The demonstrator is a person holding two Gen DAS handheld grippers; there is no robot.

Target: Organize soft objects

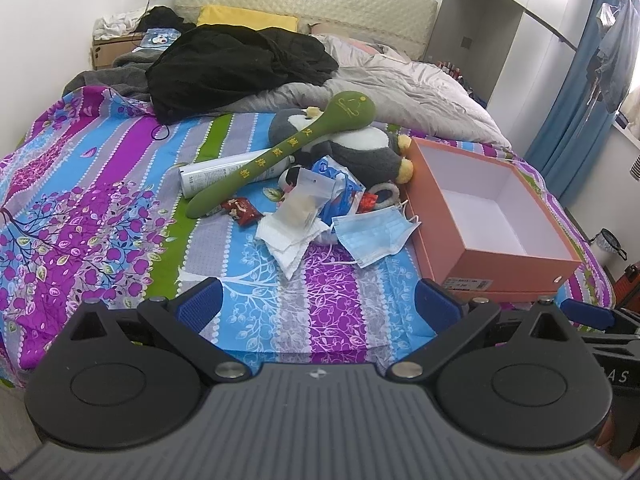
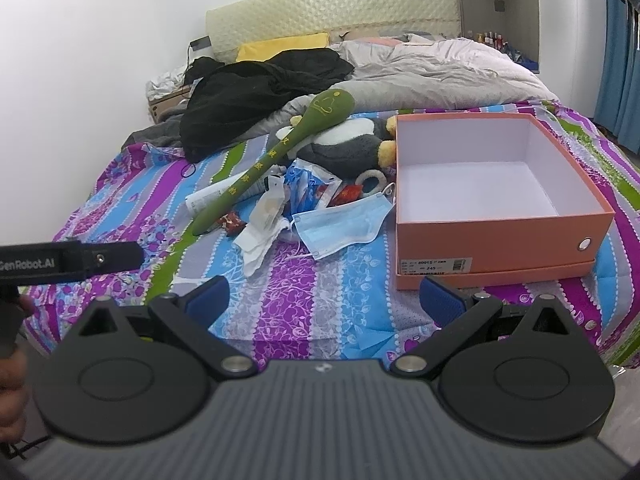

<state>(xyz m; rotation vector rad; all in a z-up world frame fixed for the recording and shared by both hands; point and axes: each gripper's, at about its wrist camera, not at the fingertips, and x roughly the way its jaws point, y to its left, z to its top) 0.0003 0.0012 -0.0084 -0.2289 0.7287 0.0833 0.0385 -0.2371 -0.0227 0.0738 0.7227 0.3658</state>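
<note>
One bed under a purple, blue and green floral sheet (image 1: 100, 208). One orange box (image 2: 500, 236), white inside, open, on the right. Left of it, one grey-and-white plush penguin (image 1: 360, 148) under one long green padded mallet (image 1: 280, 148) with yellow lettering. Nearer, one or more pale blue face masks (image 2: 340, 224), flat, touching the box. Left gripper (image 1: 318, 300) and right gripper (image 2: 324, 296): spread wide, holding nothing, at the near edge.

One orange box (image 2: 504, 222) is sitting on the bed. One long green soft toy (image 1: 280, 150) is lying on one gray penguin toy (image 1: 360, 148). Two blue face masks (image 1: 372, 232) seem to be lying together. One white spray can (image 1: 224, 172) is lying there too.
</note>
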